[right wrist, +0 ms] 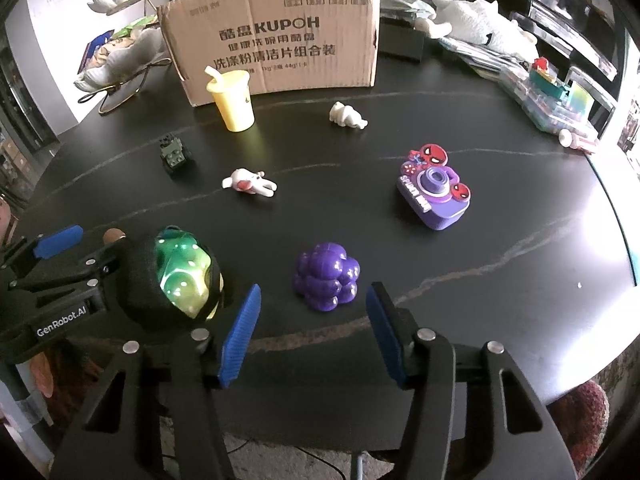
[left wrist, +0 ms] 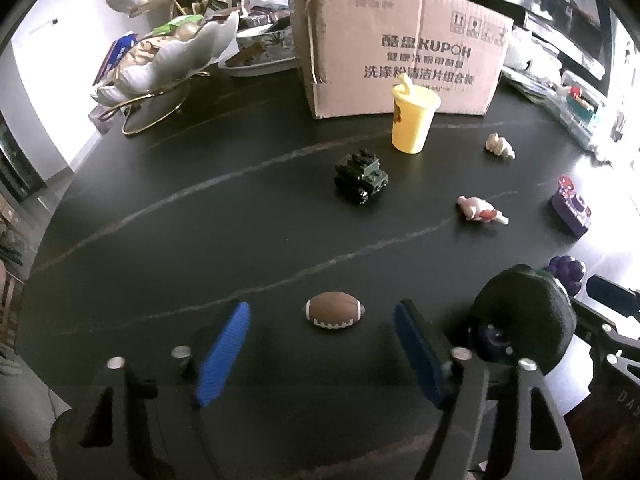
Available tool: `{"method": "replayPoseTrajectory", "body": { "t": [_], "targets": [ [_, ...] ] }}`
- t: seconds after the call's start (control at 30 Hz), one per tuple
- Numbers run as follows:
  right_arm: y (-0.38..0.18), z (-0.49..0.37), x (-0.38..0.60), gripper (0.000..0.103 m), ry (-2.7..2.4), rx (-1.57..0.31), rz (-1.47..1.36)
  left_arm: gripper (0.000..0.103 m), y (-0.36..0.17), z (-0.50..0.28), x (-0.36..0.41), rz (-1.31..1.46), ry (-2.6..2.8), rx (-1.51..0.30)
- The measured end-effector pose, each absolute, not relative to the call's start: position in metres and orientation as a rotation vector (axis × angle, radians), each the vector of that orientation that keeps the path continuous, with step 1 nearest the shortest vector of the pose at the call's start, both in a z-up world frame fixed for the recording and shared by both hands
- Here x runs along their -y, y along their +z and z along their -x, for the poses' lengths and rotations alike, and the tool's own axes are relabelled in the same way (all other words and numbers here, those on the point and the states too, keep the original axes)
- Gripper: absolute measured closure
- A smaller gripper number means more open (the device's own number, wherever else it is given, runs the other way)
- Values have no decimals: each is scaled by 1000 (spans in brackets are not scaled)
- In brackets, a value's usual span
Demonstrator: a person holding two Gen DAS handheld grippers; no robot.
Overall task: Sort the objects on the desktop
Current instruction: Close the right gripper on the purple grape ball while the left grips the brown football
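Observation:
My left gripper (left wrist: 322, 320) is open, low over the dark table, with a small brown toy football (left wrist: 335, 312) between its blue fingertips, untouched. My right gripper (right wrist: 314, 300) is open, with a purple grape toy (right wrist: 326, 276) just ahead between its fingertips. Farther out lie a green toy truck (left wrist: 362, 176), a yellow cup with a straw (left wrist: 414, 118), a white figurine (left wrist: 499, 146), a pink and white figurine (left wrist: 482, 209) and a purple Spider-Man toy camera (right wrist: 434, 192). A cardboard box (left wrist: 400, 46) stands at the back.
White shell-shaped dishes on a gold wire stand (left wrist: 168, 60) with snack packets sit at the back left. A plush toy and clear boxes (right wrist: 560, 96) line the back right. The left gripper's camera housing (right wrist: 176, 276) shows at the left of the right wrist view.

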State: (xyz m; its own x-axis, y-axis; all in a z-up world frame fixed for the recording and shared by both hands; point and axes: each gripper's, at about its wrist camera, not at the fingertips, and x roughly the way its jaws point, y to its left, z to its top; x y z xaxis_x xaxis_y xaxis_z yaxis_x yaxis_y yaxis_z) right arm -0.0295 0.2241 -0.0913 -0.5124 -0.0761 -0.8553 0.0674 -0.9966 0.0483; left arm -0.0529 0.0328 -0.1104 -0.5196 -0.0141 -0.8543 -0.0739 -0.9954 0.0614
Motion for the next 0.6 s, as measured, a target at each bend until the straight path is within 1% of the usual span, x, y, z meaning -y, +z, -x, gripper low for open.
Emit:
{"method": "replayPoseTrajectory", "body": {
  "t": [0.43,0.53,0.57,0.6],
  "targets": [
    [-103,36,-220,57,-2645,-9,-1532,43,-119,58,-34,1539,2677,-131],
    [-104,38,-219,61,-2649,-24,-1535,47,-119,58,-33,1536,2675,-124],
    [-104,38,-218,62,-2654,-36,-1534,51,-119,58,-33,1532,2673,-122],
    [-104,38,-218,66,-2658,-46,-1534,54,-119,58,-33,1528,2670,-120]
  ]
}}
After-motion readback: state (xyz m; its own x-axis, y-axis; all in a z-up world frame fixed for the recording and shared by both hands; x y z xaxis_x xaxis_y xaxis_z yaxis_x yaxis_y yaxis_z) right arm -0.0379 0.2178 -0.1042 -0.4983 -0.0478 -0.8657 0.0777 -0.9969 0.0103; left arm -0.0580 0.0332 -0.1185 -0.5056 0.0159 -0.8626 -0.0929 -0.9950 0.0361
